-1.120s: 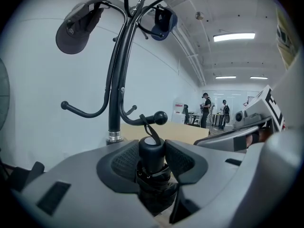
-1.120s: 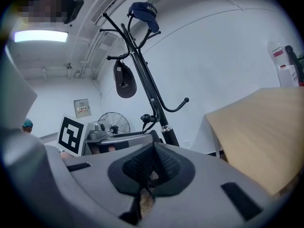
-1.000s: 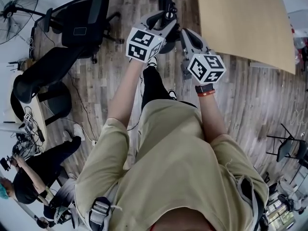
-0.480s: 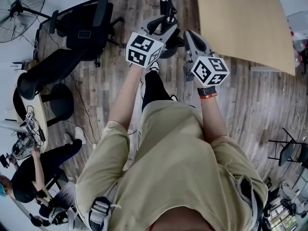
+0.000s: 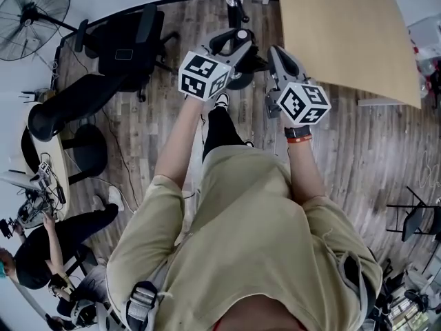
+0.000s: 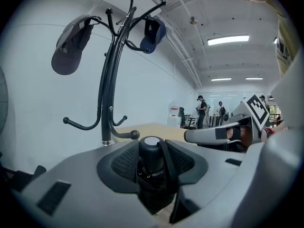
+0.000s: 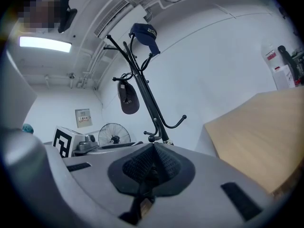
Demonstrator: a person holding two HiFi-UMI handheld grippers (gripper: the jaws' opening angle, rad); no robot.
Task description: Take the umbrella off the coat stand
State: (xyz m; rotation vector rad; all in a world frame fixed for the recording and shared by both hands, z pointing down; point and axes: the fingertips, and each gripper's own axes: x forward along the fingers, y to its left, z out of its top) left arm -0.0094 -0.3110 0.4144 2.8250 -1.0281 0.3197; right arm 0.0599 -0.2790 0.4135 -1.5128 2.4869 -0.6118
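My left tool (image 6: 153,151) is clenched on the folded black umbrella (image 6: 151,177), with the jaws pressing its sides. The umbrella stands across the jaws, roughly upright, its capped end above them and its strap lying down its body. The coat stand (image 6: 108,80) rises ahead of this tool and a little to its left. A knobbed lower hook (image 6: 128,135) sits just beyond the umbrella's cap, and I judge the two apart. My right tool (image 7: 152,164) is closed on nothing, beside the left one, also facing the stand. The left hand carries this: draw straight back from the stand.
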